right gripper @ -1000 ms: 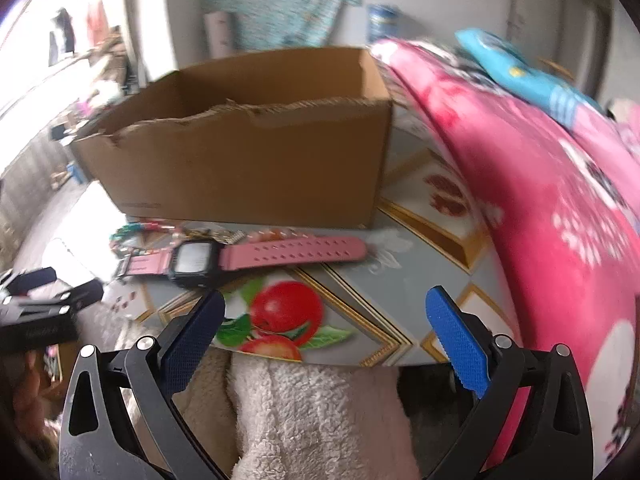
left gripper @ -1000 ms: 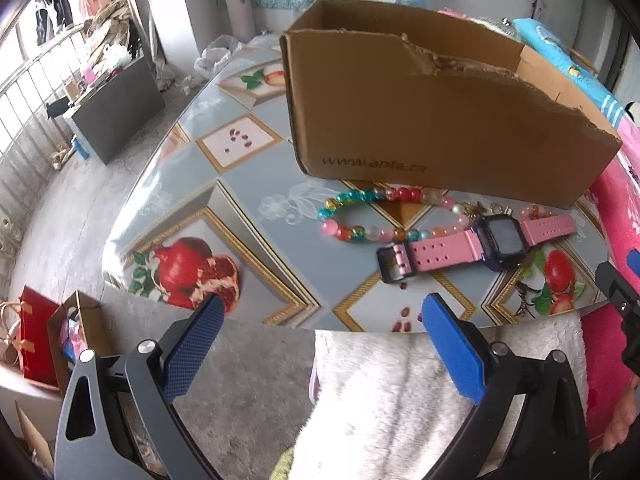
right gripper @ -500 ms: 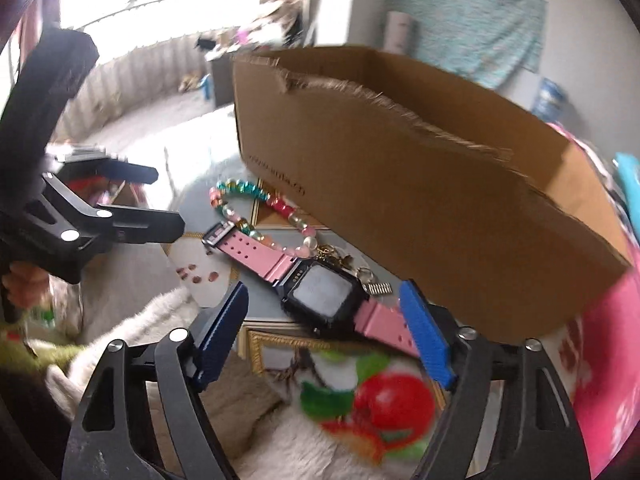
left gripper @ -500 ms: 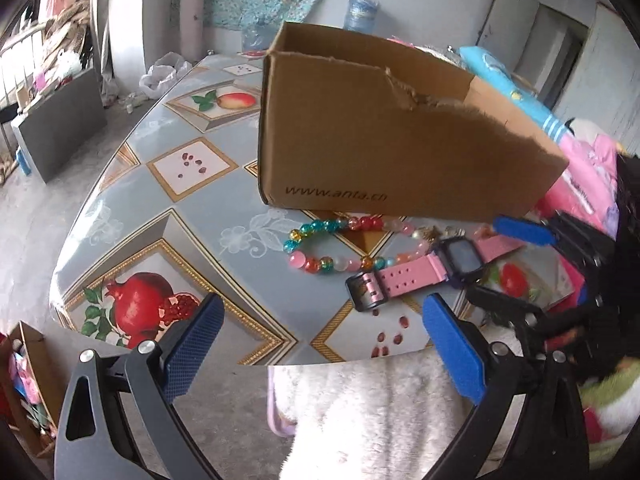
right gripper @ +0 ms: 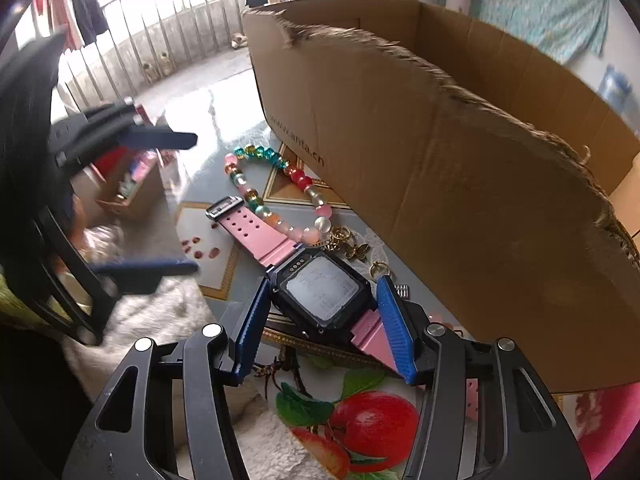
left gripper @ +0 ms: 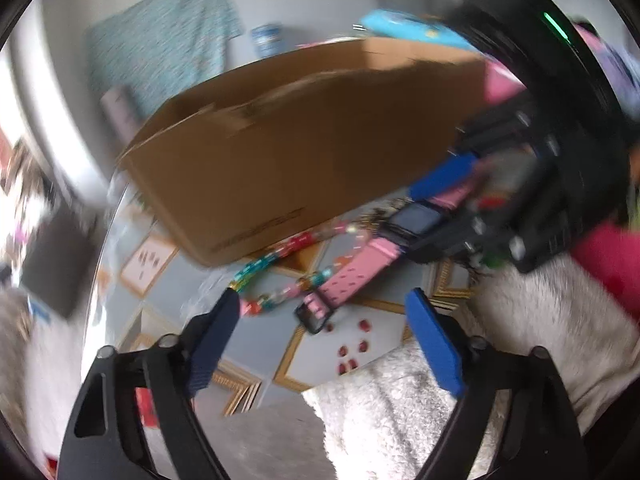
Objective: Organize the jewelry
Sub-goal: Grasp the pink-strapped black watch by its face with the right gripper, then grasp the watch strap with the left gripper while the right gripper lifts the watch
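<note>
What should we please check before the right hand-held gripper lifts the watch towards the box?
1. Right hand-held gripper straddles the watch body: ok.
2. Pads firmly clamped on the case: cannot tell.
3. Strap free of the bead bracelet: not ok, beads lie across it.
4. Gold charms clear of the watch: cannot tell.
5. Left hand-held gripper open, out of the way: ok.
6. Cardboard box open on top: ok.
</note>
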Demonstrator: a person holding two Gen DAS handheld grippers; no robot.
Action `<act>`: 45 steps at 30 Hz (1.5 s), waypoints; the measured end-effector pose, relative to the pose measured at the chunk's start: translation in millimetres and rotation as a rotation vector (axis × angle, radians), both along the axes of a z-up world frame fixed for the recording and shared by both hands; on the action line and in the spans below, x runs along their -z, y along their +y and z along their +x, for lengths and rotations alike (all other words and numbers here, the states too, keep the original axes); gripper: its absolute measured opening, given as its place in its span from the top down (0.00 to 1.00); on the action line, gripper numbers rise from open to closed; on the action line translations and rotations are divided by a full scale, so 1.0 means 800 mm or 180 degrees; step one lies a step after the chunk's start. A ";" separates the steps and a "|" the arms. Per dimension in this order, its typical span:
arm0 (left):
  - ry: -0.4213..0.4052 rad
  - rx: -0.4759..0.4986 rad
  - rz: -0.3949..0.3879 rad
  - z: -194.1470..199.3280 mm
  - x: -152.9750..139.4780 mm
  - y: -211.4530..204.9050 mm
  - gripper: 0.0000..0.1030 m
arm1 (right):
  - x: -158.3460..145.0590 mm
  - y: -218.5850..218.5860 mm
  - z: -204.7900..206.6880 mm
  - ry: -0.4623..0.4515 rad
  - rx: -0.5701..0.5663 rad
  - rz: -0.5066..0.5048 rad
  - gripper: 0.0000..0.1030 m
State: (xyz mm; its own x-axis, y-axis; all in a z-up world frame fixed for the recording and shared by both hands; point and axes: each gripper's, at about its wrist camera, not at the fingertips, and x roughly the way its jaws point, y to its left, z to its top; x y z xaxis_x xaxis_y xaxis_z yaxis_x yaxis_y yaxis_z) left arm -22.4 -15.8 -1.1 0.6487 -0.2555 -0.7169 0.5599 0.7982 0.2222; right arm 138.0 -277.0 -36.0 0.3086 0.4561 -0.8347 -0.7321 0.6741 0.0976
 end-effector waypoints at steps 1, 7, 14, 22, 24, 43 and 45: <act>-0.0025 0.0079 0.0065 -0.001 0.001 -0.005 0.27 | -0.001 0.000 0.000 0.0059 -0.0009 0.0035 0.51; -0.0200 0.0456 0.0562 0.004 0.016 -0.041 0.47 | -0.007 -0.014 0.024 0.0508 -0.0066 0.0311 0.51; -0.0115 0.0519 0.0624 0.028 0.018 -0.059 0.85 | -0.006 -0.018 0.030 0.0660 -0.0010 0.0494 0.51; -0.0006 0.0603 0.0496 0.047 0.014 -0.036 0.93 | -0.027 -0.039 -0.015 -0.0059 0.0119 0.0216 0.48; -0.0016 0.0638 0.0520 0.050 0.014 -0.036 0.93 | -0.028 -0.038 -0.031 -0.0274 0.0102 0.0001 0.51; -0.0470 0.0513 0.0417 0.014 -0.041 -0.044 0.97 | -0.057 -0.035 -0.110 -0.1677 0.0255 -0.0743 0.99; -0.0582 0.0489 0.0389 0.009 -0.064 -0.044 0.97 | -0.083 -0.034 -0.119 -0.1813 0.0296 -0.0659 0.99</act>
